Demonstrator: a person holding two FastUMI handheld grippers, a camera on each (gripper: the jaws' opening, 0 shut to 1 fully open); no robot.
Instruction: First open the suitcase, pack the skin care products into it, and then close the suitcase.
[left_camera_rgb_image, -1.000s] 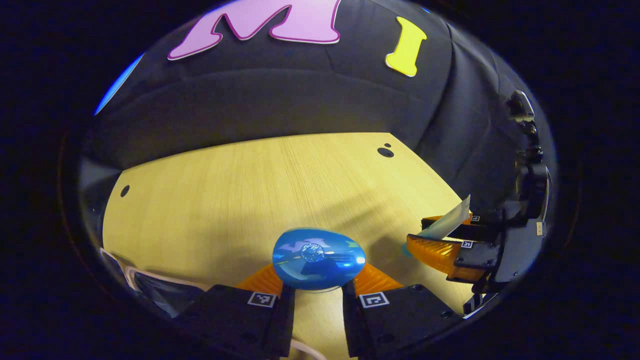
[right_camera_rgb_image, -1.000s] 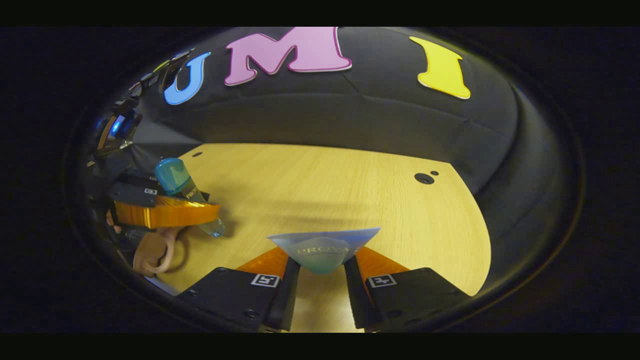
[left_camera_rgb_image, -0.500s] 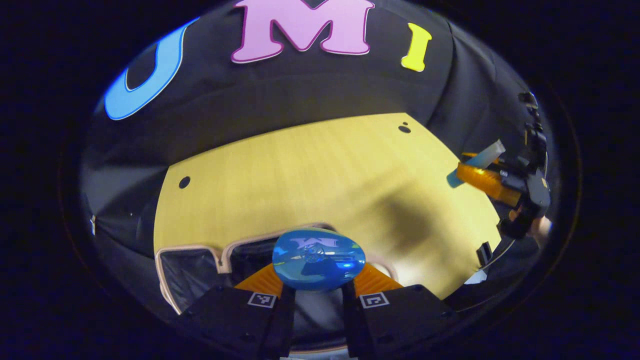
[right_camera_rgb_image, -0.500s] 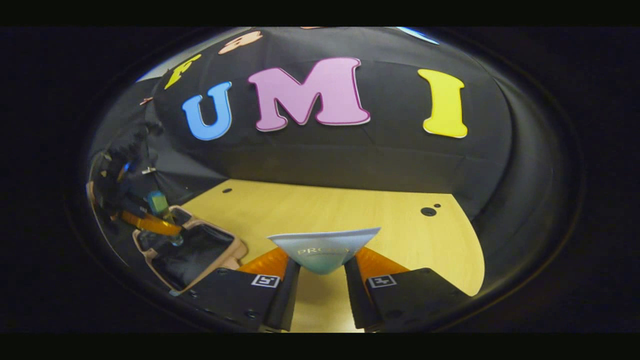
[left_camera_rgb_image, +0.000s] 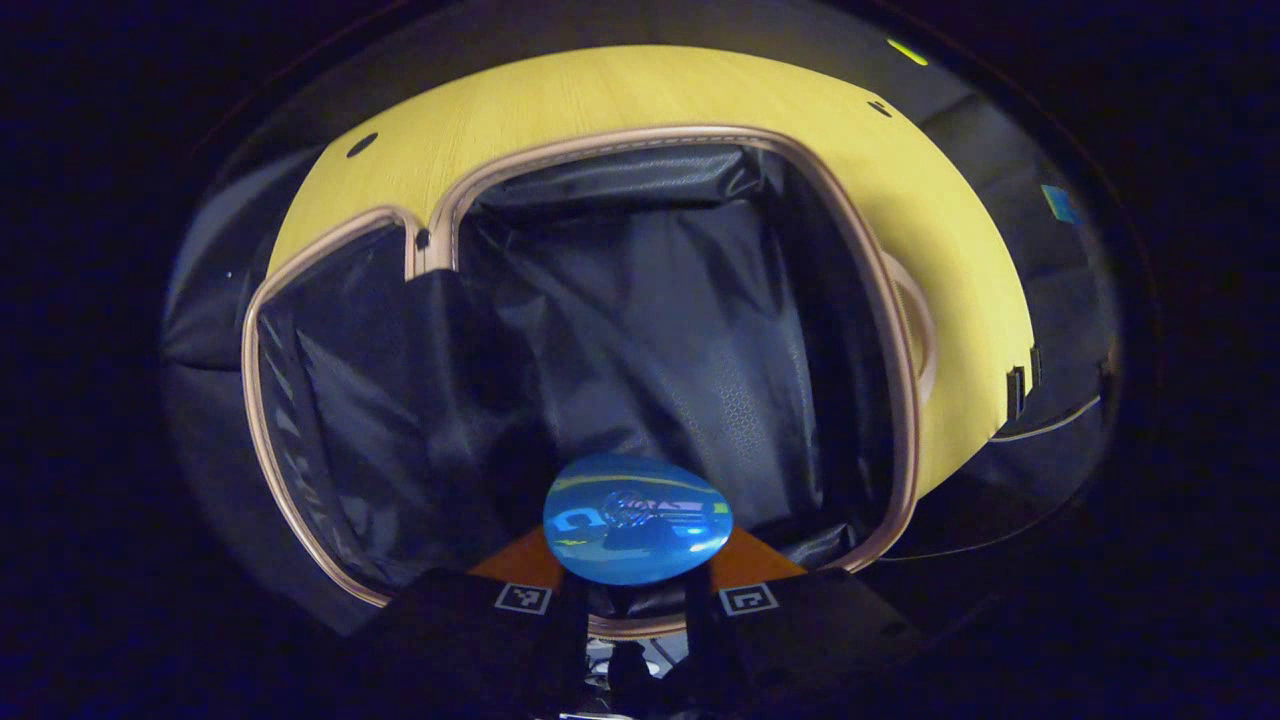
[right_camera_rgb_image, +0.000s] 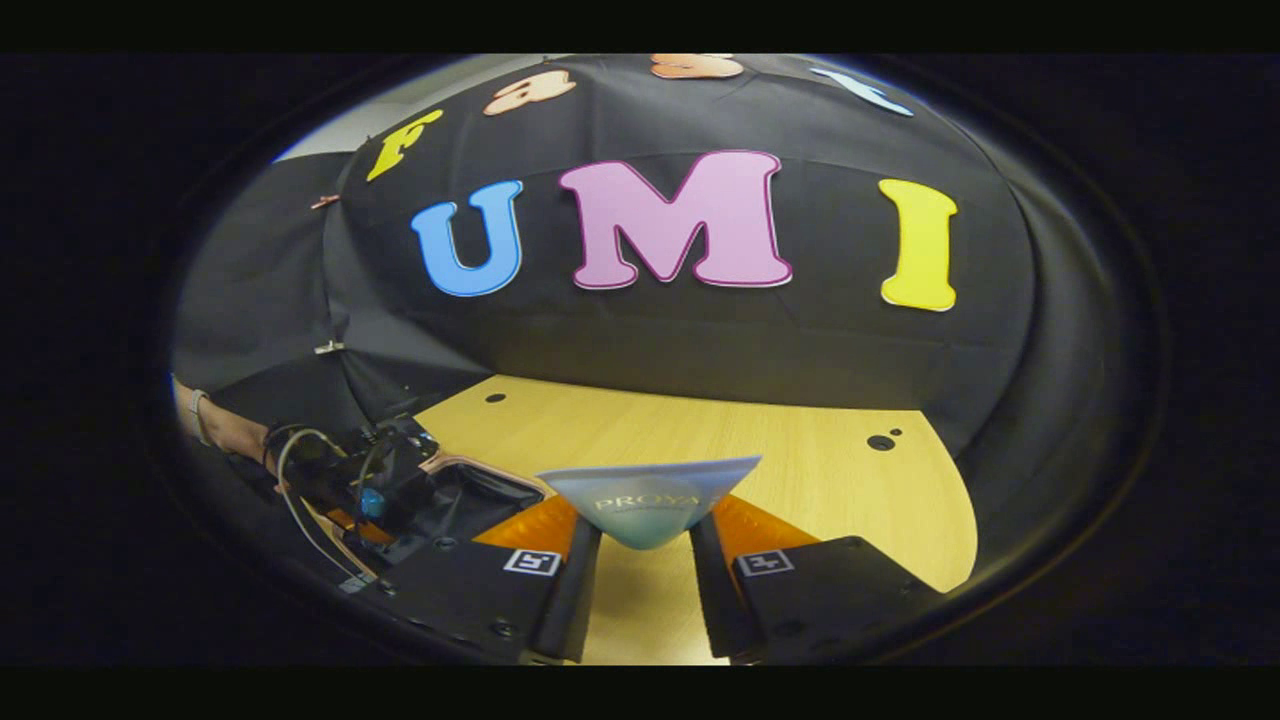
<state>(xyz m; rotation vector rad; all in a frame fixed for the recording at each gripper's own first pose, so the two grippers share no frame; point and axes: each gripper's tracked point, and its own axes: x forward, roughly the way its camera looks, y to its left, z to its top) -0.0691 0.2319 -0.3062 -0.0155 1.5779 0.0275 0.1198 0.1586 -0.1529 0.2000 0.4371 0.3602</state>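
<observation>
The left tongs (left_camera_rgb_image: 636, 590) are clamped on a blue-capped bottle (left_camera_rgb_image: 637, 518), held above the open suitcase (left_camera_rgb_image: 620, 330) lying on the tabletop (left_camera_rgb_image: 960, 250). The right tongs (right_camera_rgb_image: 645, 560) grip a pale tube (right_camera_rgb_image: 648, 497) over bare tabletop, beside the suitcase.

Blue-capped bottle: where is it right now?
In the left gripper view, the blue-capped bottle sits bottom centre, clamped in the left gripper, directly above the open suitcase.

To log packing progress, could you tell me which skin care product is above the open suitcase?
The blue-capped bottle in the left gripper; the right gripper's tube is over bare table.
</observation>
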